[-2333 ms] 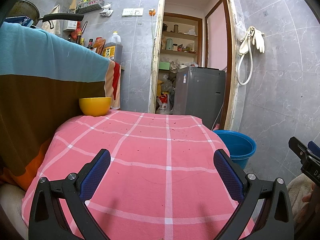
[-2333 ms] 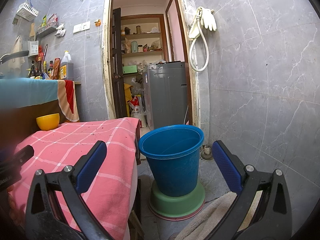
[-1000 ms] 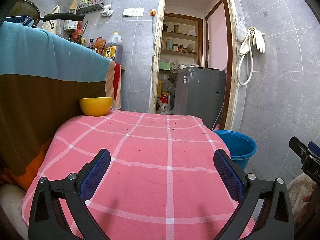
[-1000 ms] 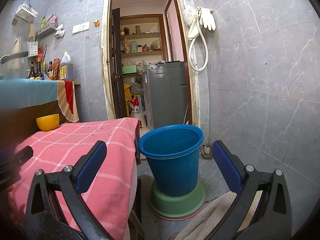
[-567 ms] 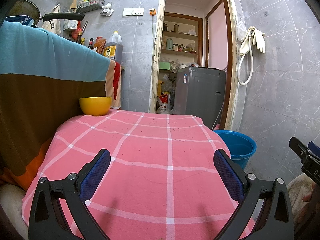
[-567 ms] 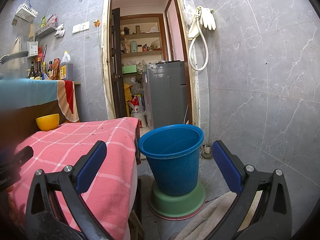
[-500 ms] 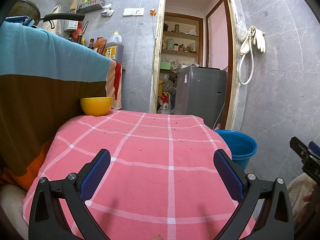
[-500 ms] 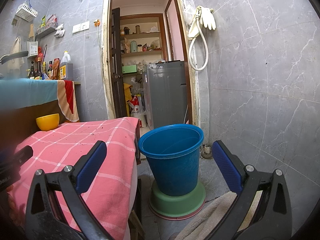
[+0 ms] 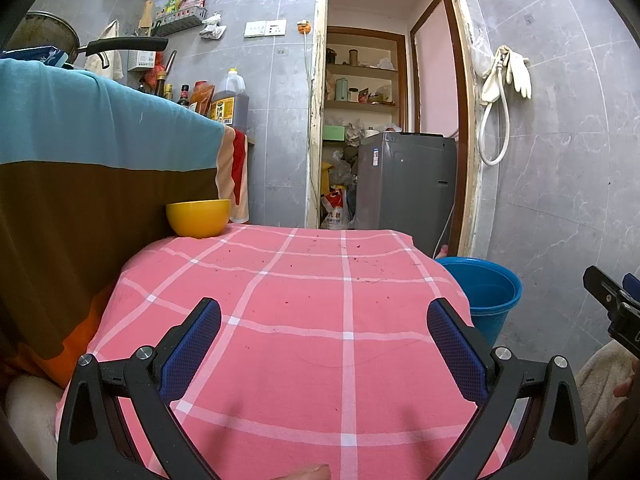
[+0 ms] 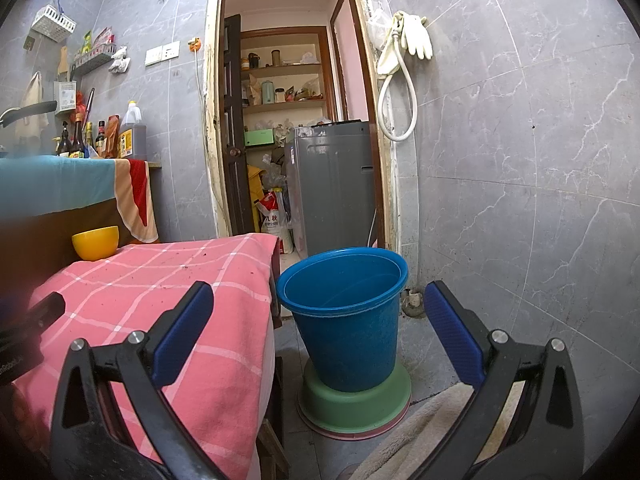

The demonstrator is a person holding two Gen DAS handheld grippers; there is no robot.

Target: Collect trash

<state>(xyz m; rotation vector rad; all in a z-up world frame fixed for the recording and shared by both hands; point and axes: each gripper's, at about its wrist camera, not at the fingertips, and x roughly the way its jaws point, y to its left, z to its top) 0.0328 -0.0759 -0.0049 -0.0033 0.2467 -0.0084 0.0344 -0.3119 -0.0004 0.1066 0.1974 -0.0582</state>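
A pink checked cloth covers the table, with small dark crumbs scattered over it. A yellow bowl stands at its far left corner. A blue bucket stands on the floor to the right of the table, on a green basin. My left gripper is open and empty, low over the near half of the cloth. My right gripper is open and empty, off the table's right edge and facing the bucket. The right gripper also shows at the right edge of the left wrist view.
A counter draped in blue and brown cloth rises left of the table, with bottles and a pan on it. A doorway behind shows a grey washing machine and shelves. A beige towel lies near the basin.
Almost nothing has moved. The left wrist view has shifted very slightly, and a fingertip now shows at its bottom edge.
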